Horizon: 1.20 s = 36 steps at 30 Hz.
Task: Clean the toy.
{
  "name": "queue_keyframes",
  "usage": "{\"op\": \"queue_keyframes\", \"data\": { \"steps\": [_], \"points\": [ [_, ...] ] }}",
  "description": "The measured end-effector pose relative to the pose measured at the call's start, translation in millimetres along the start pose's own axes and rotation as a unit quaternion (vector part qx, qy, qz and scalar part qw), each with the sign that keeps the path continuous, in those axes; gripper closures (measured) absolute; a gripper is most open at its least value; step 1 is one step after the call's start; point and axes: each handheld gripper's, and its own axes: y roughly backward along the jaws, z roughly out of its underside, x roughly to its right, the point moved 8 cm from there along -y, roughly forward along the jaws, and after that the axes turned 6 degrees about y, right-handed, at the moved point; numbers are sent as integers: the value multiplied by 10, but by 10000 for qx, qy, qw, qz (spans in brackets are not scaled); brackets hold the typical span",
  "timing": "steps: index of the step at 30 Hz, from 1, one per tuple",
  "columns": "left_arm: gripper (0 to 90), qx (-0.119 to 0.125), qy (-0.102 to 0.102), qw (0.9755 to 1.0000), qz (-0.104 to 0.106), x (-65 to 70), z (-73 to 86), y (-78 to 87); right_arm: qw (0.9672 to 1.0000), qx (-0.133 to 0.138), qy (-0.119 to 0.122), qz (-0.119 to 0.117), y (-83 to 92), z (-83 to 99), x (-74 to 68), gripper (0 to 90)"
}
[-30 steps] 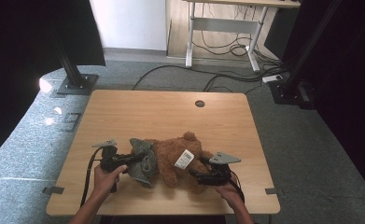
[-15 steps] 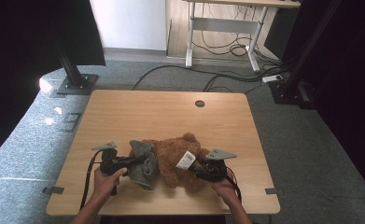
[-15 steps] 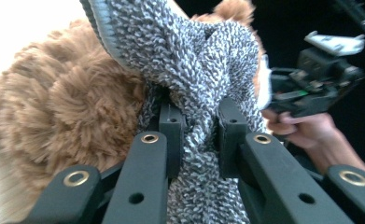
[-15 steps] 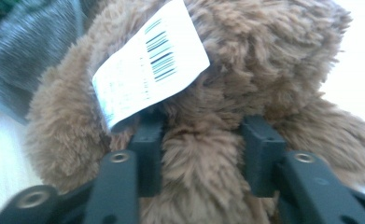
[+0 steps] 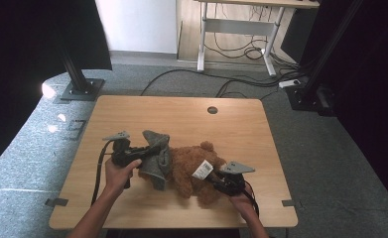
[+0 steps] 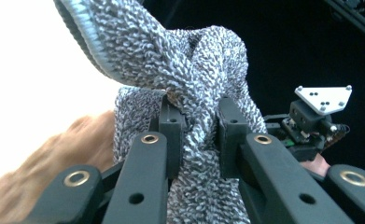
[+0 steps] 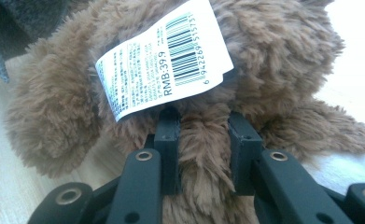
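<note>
At the left of the table (image 5: pixel 132 114), the left tool (image 6: pixel 196 112) is pinching a bunched fold of the grey cloth (image 5: pixel 156 157), with the fabric squeezed tight between its jaws and raised off the wood in the high view. The cloth drapes against the left end of the brown bear (image 5: pixel 194 166), which lies on its side near the front middle of the table; whether the cloth is wrapped round the bear or only resting on it is hard to tell from above. A white tag (image 7: pixel 164 58) with a barcode hangs from the bear's fur. To the right, the right tool (image 7: pixel 201 126) has just been closing, and its jaws now press on a tuft or limb of the bear just below that tag. The main risk from here is that the two grips pull against each other: if the cloth is snagged on the bear, lifting it would drag the toy rather than free the fabric. The right tool's hold looks shallow, mostly pile, so the fur may slip out under a tug. The left pinch gathers only a narrow fold, which could also slide free.
</note>
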Motion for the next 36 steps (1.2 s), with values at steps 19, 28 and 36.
{"op": "queue_keyframes", "data": {
  "steps": [19,28,36],
  "points": [
    [756,24,689,9970,-352,-624,302,297,10000,-48,20,-42,64,92,-19,724],
    [755,-319,982,9931,-548,-858,467,190,9999,-102,-35,-51,129,162,-29,732],
    [755,-324,954,9930,-624,-872,457,214,9999,-126,-12,-72,116,166,-39,734]
  ]
}}
